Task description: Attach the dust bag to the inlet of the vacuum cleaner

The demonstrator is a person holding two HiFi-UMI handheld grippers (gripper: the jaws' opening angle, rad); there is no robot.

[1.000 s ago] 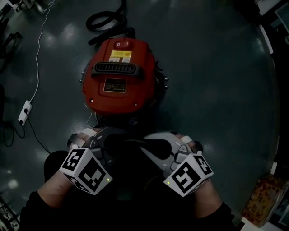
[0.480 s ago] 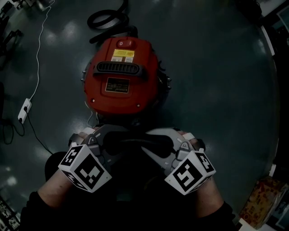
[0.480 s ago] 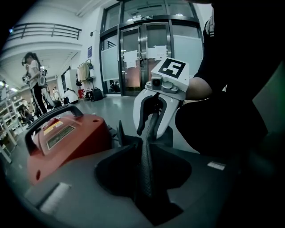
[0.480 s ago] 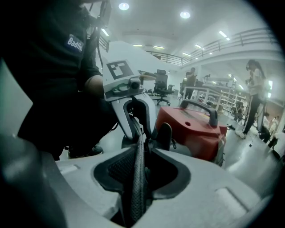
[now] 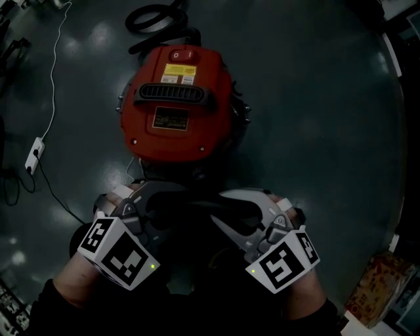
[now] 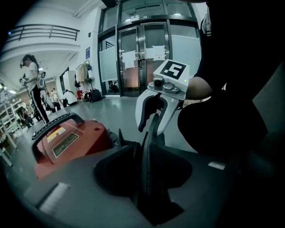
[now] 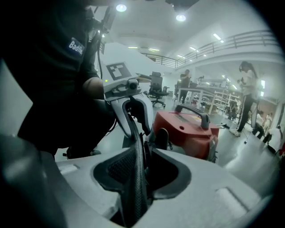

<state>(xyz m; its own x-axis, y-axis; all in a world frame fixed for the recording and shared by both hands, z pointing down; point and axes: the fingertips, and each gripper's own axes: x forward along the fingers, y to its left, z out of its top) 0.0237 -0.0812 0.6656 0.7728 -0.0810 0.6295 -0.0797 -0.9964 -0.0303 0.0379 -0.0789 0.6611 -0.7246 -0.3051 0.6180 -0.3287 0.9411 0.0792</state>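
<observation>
A red vacuum cleaner (image 5: 176,105) with a black handle stands on the dark floor, just beyond both grippers. My left gripper (image 5: 167,205) and right gripper (image 5: 226,209) face each other close in front of my body. A thin dark sheet, the dust bag (image 6: 147,164), runs edge-on from one gripper to the other. In the right gripper view the dust bag (image 7: 136,178) shows a mesh texture. Both grippers' jaws are opening, with the bag's edge between them and dark gaps on either side. The vacuum's inlet is hidden.
A black hose (image 5: 154,20) coils behind the vacuum. A white cable with a plug block (image 5: 34,157) lies at the left. A printed carton (image 5: 380,292) sits at the lower right. People (image 6: 33,89) stand far off in the hall, and glass doors (image 6: 142,58) are behind.
In the head view the two marker cubes now sit slightly lower and farther apart. The vacuum cleaner appears a little higher in the picture. The dark sheet stays between the grippers.
</observation>
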